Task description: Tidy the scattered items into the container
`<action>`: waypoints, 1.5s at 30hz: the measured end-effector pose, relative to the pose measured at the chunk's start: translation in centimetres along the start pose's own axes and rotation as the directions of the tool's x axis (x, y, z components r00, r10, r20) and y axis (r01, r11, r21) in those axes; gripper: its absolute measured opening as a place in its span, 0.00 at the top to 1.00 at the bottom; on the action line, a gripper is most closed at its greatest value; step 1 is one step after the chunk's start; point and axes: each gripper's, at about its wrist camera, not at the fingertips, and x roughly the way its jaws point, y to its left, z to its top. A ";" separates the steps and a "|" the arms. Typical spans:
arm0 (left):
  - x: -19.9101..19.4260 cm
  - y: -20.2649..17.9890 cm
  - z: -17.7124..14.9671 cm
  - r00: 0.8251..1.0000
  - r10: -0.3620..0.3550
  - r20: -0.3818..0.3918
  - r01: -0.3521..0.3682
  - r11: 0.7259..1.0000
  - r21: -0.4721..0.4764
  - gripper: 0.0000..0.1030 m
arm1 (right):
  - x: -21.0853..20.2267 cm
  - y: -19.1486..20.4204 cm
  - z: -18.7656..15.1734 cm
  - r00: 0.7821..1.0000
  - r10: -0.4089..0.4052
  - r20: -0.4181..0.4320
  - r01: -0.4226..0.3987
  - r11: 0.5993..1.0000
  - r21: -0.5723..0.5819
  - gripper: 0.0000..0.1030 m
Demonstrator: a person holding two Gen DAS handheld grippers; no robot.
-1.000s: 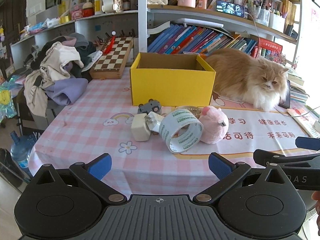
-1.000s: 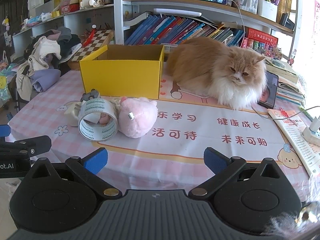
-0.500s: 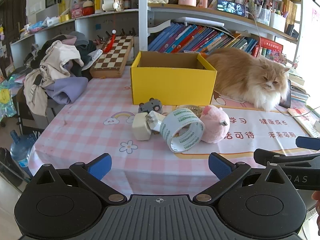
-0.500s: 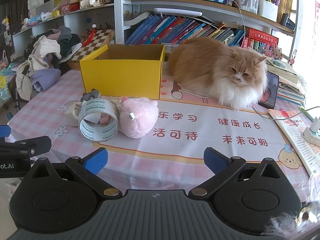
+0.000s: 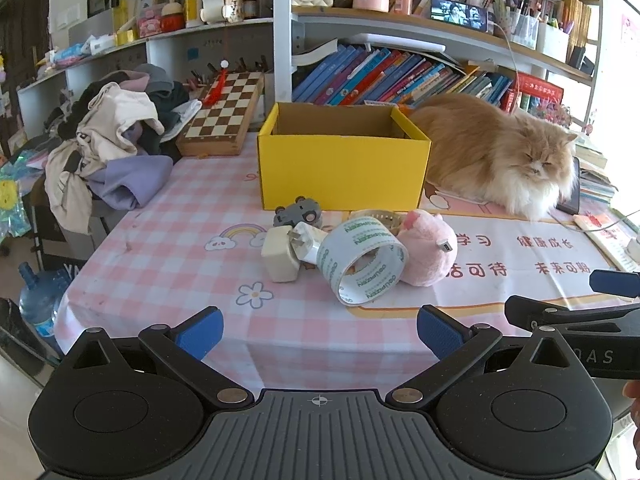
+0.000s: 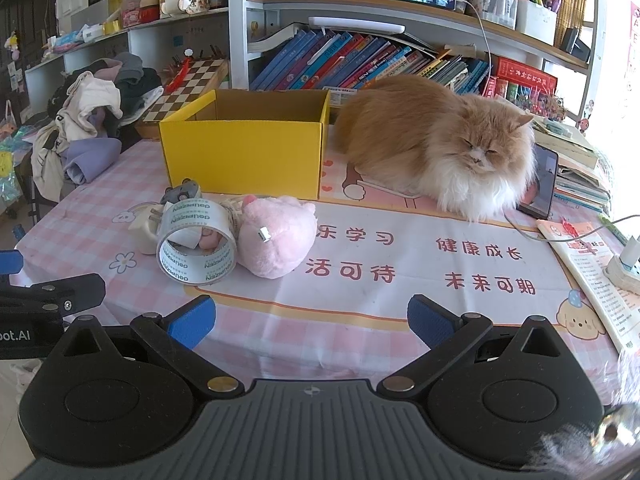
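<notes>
A yellow box (image 5: 344, 168) sits open on the table (image 5: 168, 280), and its top faces up. The inside floor of the box is hidden by its front wall, so what lies in it cannot be seen.

Just in front of the box is a little heap of things. A roll of clear tape (image 5: 362, 266) stands on its edge. A pink plush toy (image 5: 428, 250) leans against it on the side nearer the cat; its face is turned away and hard to make out. Two white plugs (image 5: 286, 252) touch the tape on the other side. A small gray toy (image 5: 298, 213) sits between the heap and the box, partly hidden from the right wrist view. Another tape ring (image 5: 378, 216) peeks out behind the clear roll, mostly covered.

A fluffy orange cat (image 6: 436, 148) lies right beside the box. A chessboard (image 5: 224, 112) and a pile of clothes (image 5: 108, 148) are past the box's other side.

The left gripper (image 5: 319, 330) and the right gripper (image 6: 311, 320) hang near the table's front edge, on the heap's side of the box. Both have their jaws wide apart and hold nothing.
</notes>
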 end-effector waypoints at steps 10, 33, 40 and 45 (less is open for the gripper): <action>-0.1 -0.1 0.1 1.000 -0.006 0.012 0.006 1.000 0.001 0.00 | 0.0 -0.1 0.0 1.000 0.000 0.001 0.000 1.000 0.000 0.00; -0.7 0.2 0.2 0.999 -0.013 0.030 0.013 1.000 -0.010 0.00 | -0.4 0.1 0.1 1.000 -0.009 0.020 0.009 1.000 -0.012 0.00; -1.3 0.2 0.3 0.998 0.004 0.057 -0.004 1.000 -0.003 0.00 | -0.7 0.1 0.2 1.000 0.010 0.016 -0.010 1.000 -0.001 0.00; -2.0 0.4 0.2 0.997 0.015 0.079 -0.015 1.000 0.006 0.00 | -1.5 0.7 0.1 0.999 0.025 0.025 -0.025 1.000 -0.016 0.00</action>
